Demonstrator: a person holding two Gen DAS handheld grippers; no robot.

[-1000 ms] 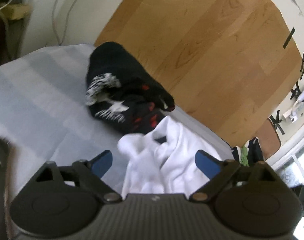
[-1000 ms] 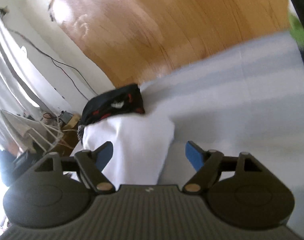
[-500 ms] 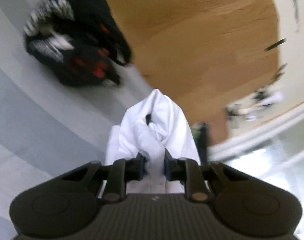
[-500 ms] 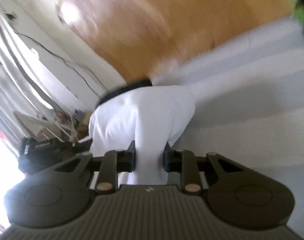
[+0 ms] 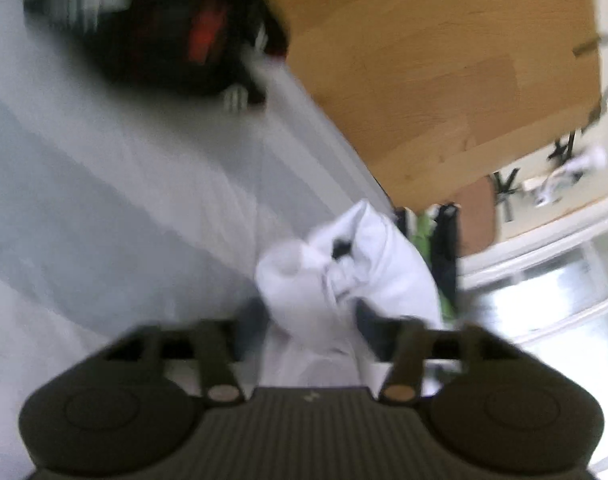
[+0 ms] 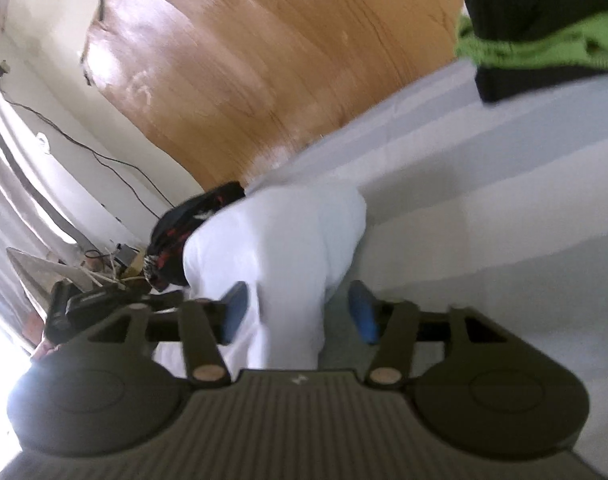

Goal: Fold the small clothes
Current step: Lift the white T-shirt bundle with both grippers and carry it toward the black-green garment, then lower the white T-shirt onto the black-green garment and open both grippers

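A bunched white garment (image 5: 344, 272) lies on the grey striped cloth (image 5: 103, 200) covering the table. My left gripper (image 5: 312, 336) straddles its near end, jaws opening, with the fabric between the fingers and loose of them; this view is blurred. In the right wrist view the same white garment (image 6: 279, 240) humps up between the blue pads of my right gripper (image 6: 297, 312). Its jaws are opening too: the left pad lies against the cloth, the right pad stands clear of it.
A black garment with red and white marks (image 5: 163, 32) lies at the table's far edge, also seen behind the white one (image 6: 179, 232). A black and green garment (image 6: 544, 40) sits at the far right. Wooden floor (image 6: 283, 60) lies beyond the table edge.
Both grippers closed on the white garment half a second ago and have since spread their jaws. The garment shifted along the table away from the black one.
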